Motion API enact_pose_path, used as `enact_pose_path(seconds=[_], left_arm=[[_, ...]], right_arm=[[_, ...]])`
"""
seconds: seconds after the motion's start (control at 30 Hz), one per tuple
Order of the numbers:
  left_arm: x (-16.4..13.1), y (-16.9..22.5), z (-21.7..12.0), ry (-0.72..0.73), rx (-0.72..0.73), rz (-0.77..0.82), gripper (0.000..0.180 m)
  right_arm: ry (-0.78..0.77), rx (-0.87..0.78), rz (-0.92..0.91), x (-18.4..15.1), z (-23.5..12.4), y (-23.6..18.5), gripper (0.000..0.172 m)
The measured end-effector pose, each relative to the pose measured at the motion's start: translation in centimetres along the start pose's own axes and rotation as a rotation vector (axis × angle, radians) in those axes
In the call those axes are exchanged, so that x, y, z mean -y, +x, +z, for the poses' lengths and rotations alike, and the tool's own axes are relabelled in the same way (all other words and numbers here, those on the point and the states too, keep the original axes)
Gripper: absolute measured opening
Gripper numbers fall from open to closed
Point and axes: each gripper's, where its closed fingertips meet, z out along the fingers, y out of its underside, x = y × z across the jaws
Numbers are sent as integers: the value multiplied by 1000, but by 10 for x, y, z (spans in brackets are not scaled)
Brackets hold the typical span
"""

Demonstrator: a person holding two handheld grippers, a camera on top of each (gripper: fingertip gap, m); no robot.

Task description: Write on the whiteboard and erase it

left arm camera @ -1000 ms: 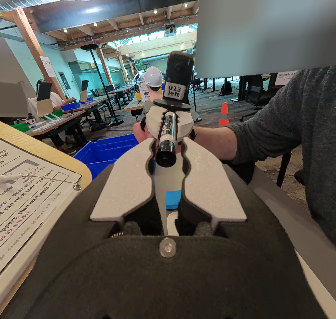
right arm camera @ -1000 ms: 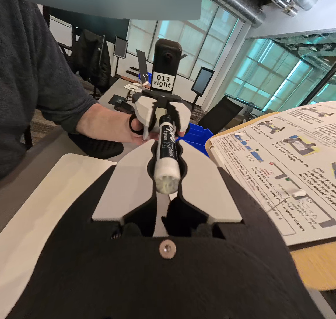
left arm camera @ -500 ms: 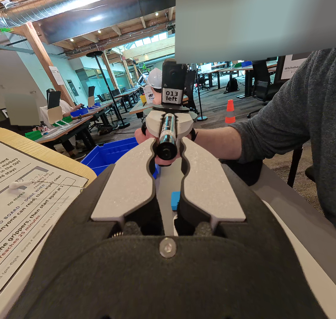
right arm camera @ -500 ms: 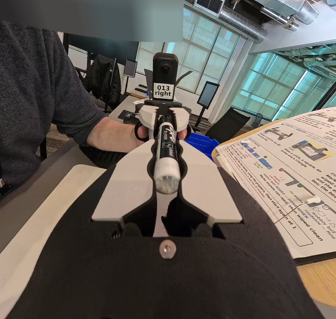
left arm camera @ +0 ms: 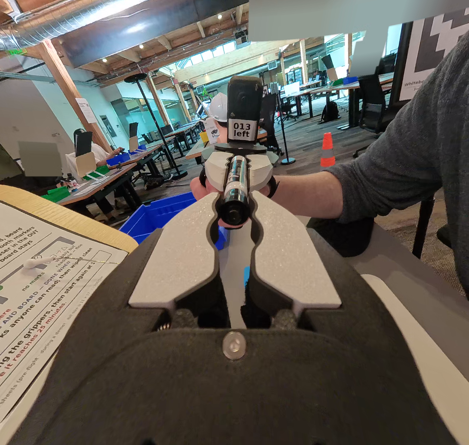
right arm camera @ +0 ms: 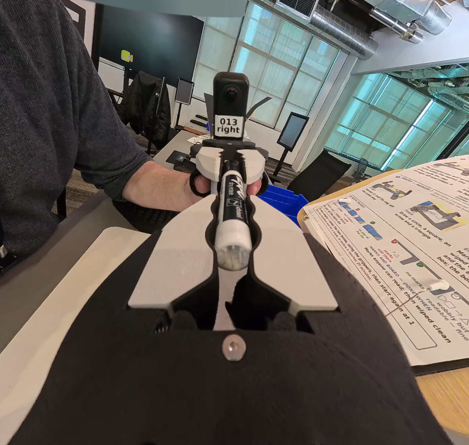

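- Handling the marker [left arm camera: 236, 176]: it is judged light, rigid and smooth-walled, so it is likely to slip or twist in a loose grip. It should not be fragile in the barrel, though the tip under the cap is probably the delicate part.
- Position: the marker hangs in the air above the desk, spanning the space between the two tongs, which face each other.
- Left tongs [left arm camera: 234, 199]: pinching the black cap end [left arm camera: 232, 210] in the notch of the pads.
- Right tongs [right arm camera: 232, 201]: pinching the white rear end of the barrel, pads pressed on both sides.
- Recommended hold: keep one grip on the barrel and one on the cap, well apart, and pull straight along the axis. A sideways pull would likely lever the marker out of the notch.
- Whiteboard [right arm camera: 63, 293]: lies flat on the desk below the tongs. No marks show on the visible part.
- Blue bin [right arm camera: 284, 201]: stands beyond the desk edge, beside the instruction sheet [right arm camera: 380, 255]. Only its ribbed inner wall shows, and its contents cannot be determined.
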Motion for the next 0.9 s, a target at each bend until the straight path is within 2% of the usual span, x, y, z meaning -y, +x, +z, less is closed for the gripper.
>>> enact_pose_path(seconds=[0.9], left_arm=[[-2, 4, 0, -30, 8, 53, 19]], right_arm=[[-19, 5, -23, 0, 3, -4, 21]])
